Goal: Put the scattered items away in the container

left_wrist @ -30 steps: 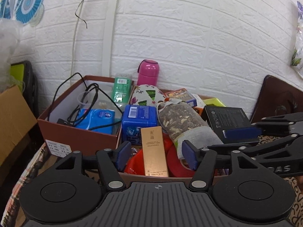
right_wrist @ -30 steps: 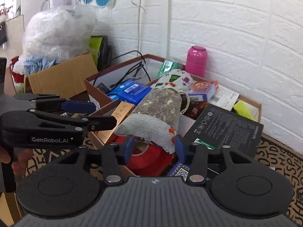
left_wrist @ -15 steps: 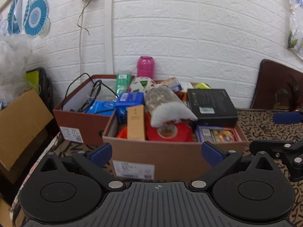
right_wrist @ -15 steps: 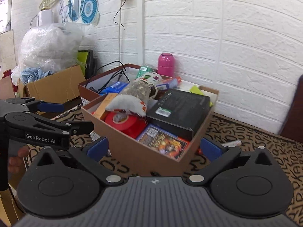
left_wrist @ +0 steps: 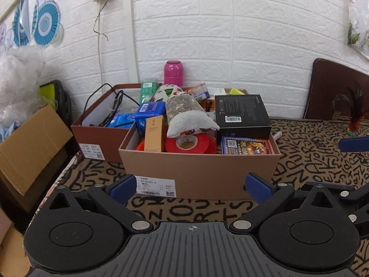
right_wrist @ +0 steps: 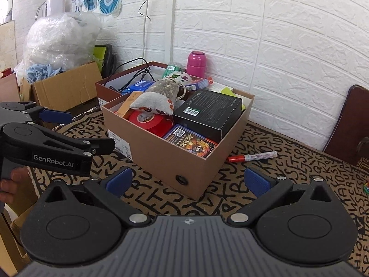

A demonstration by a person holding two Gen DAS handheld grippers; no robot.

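The brown cardboard box (left_wrist: 200, 173) stands on the patterned cloth, full of items. Inside it a grey pouch (left_wrist: 186, 113) lies on a red tape roll (left_wrist: 186, 143), beside a black box (left_wrist: 242, 113), a colourful card pack (left_wrist: 246, 146) and a slim gold carton (left_wrist: 154, 133). A red marker (right_wrist: 252, 157) lies on the cloth just right of the box. My left gripper (left_wrist: 191, 188) hangs open and empty in front of the box. My right gripper (right_wrist: 188, 182) is open and empty too, facing the box's near corner (right_wrist: 180, 177).
A reddish box with cables (left_wrist: 96, 133) stands behind on the left, a pink bottle (left_wrist: 174, 72) at the wall. A cardboard carton (left_wrist: 30, 147) and a plastic bag (right_wrist: 62, 39) fill the left side. A dark chair back (left_wrist: 334, 90) rises at right.
Both grippers have drawn back from over the box, and their jaws have spread wide. The grey pouch stays in the box on the tape roll.
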